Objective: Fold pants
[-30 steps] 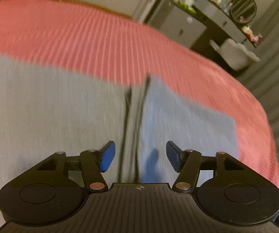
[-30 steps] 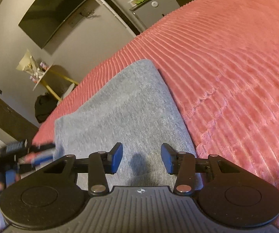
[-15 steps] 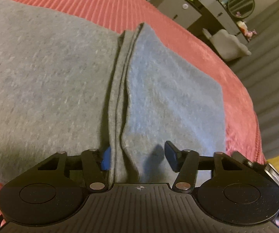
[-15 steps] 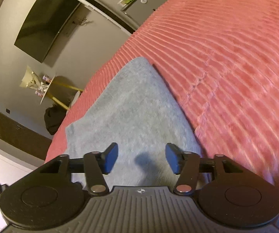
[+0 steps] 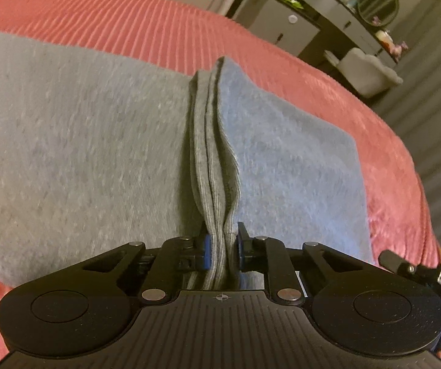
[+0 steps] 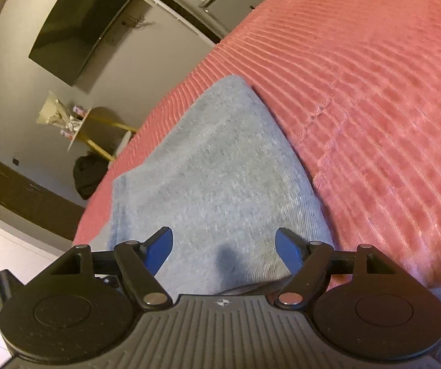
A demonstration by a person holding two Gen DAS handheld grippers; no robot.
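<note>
Grey pants on ribbed pink bedspread, dresser behind.

The pants run off the left edge; their ribbed band hides the left fingers' pads. Dresser bottles are too small to identify.

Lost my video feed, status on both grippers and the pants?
Left gripper shut on pants cuff edge. Right gripper open over pants, not gripping. Pants flat on pink bedspread. Nothing blocking.
</note>
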